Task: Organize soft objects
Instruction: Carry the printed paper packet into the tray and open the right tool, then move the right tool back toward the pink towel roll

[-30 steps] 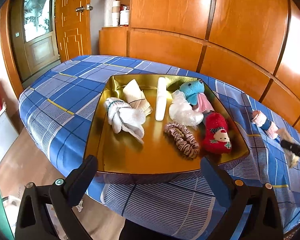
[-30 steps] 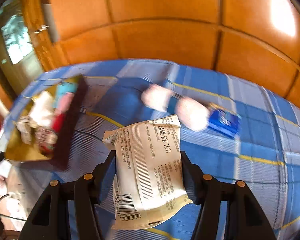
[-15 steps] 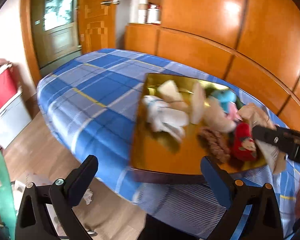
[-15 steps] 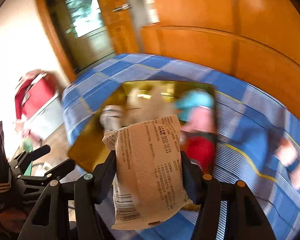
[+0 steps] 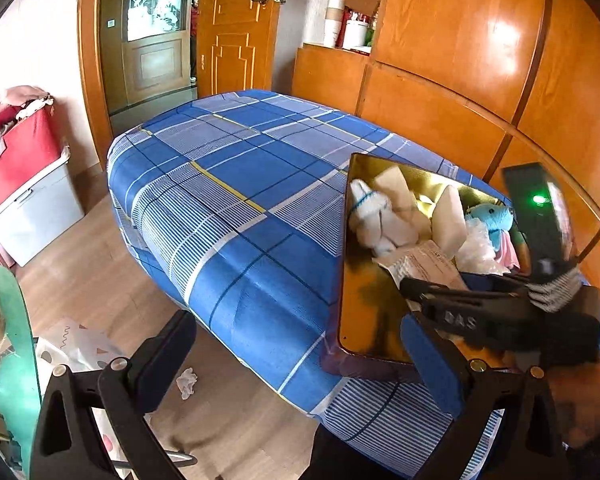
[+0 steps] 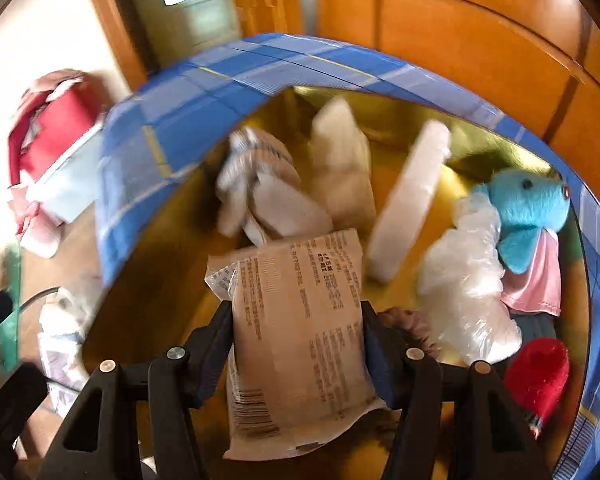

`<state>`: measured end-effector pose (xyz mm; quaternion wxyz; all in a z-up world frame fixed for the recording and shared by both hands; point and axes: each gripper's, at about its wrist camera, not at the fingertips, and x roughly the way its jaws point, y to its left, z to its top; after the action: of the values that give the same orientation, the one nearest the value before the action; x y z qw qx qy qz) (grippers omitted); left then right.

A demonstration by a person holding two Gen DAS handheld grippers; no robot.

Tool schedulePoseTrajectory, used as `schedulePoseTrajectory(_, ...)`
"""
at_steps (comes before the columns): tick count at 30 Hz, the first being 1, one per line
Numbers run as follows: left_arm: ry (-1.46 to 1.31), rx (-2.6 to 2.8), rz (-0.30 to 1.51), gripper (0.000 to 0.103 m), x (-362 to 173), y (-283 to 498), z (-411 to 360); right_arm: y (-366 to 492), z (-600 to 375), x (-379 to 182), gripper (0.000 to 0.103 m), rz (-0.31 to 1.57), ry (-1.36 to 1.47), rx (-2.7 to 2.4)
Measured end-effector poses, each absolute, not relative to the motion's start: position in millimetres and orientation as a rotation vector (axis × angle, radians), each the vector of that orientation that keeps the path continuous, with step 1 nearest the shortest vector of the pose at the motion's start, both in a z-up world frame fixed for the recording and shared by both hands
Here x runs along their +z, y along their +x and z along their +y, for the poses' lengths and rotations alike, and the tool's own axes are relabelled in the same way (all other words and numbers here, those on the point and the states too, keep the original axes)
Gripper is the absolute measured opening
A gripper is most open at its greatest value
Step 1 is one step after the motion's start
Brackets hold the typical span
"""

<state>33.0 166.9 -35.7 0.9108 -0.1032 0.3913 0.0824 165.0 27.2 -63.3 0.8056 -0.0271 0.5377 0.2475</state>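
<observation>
The right tongs (image 6: 298, 344), clenched on a flat beige printed plastic packet (image 6: 296, 344), hold it over the shiny gold tray (image 6: 148, 280) of soft things (left tongs (image 5: 300, 364) gape empty), so next comes lowering and releasing.

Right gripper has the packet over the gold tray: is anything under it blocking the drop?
Partly. The right gripper grips the printed packet above the gold tray. A scrunchie lies just right of it, rolled socks beyond; bare tray floor shows to the left.
</observation>
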Motion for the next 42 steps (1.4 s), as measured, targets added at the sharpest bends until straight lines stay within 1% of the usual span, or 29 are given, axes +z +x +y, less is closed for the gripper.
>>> schedulePoseTrajectory(3, -0.205, 0.163, 0.812, 0.103, -37, 34, 163, 166, 17, -62, 0.064, 1.172, 0.076, 0.587)
schedulePoseTrajectory(8, -0.196, 0.155, 0.811, 0.103, -36, 35, 158, 151, 12, -54, 0.065, 1.152, 0.084, 0.632)
schedulePoseTrajectory(16, -0.164, 0.131, 0.793, 0.103, -31, 30, 145, 129, 1, -23, 0.065, 1.008, 0.069, 0.604)
schedulePoseTrajectory(25, -0.111, 0.071, 0.767, 0.103, -21, 27, 119, 104, -61, 4, 0.065, 0.874, 0.053, 0.485)
schedulePoseTrajectory(34, -0.045, -0.007, 0.742, 0.103, -10, 27, 87, 89, -164, 21, 0.065, 0.825, 0.028, 0.304)
schedulePoseTrajectory(42, 0.014, -0.095, 0.728, 0.103, -3, 30, 51, 72, -303, 14, 0.065, 0.828, 0.026, -0.024)
